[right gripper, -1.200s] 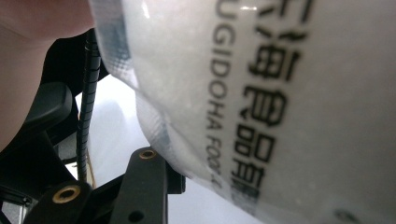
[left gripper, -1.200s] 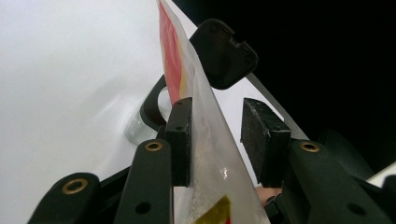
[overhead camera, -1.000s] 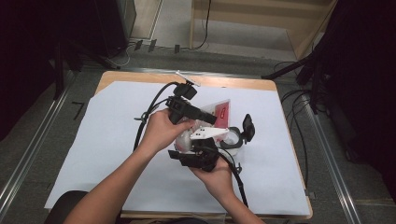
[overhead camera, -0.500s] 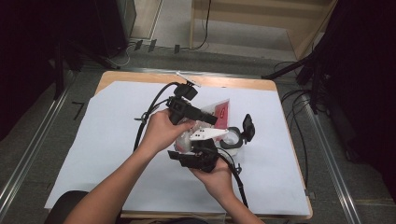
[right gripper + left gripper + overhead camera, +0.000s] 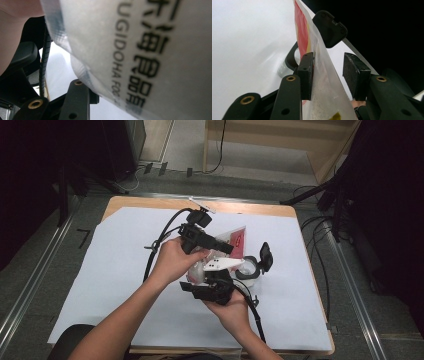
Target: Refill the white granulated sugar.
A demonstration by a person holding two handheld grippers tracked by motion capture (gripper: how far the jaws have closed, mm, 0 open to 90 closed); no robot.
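Note:
A clear plastic bag [image 5: 235, 240] with a red label and white grains is held tilted above the table's middle. My left gripper [image 5: 227, 249] is open around its upper part: the bag [image 5: 324, 82] lies against one pad [image 5: 305, 75], while the other pad [image 5: 355, 75] stands apart from it. My right gripper [image 5: 212, 274] comes up from below and is shut on the bag's lower end. In the right gripper view the printed bag [image 5: 150, 50] is pressed close to the camera and hides one jaw. Just right of the bag, a small round jar [image 5: 247, 269] stands with its black lid [image 5: 265, 256] flipped open.
A large white sheet [image 5: 110, 265] covers the wooden table [image 5: 150, 202]. Black cables trail from both grippers across the sheet. Metal rails run along the floor on both sides of the table. A wooden frame stands beyond the far edge.

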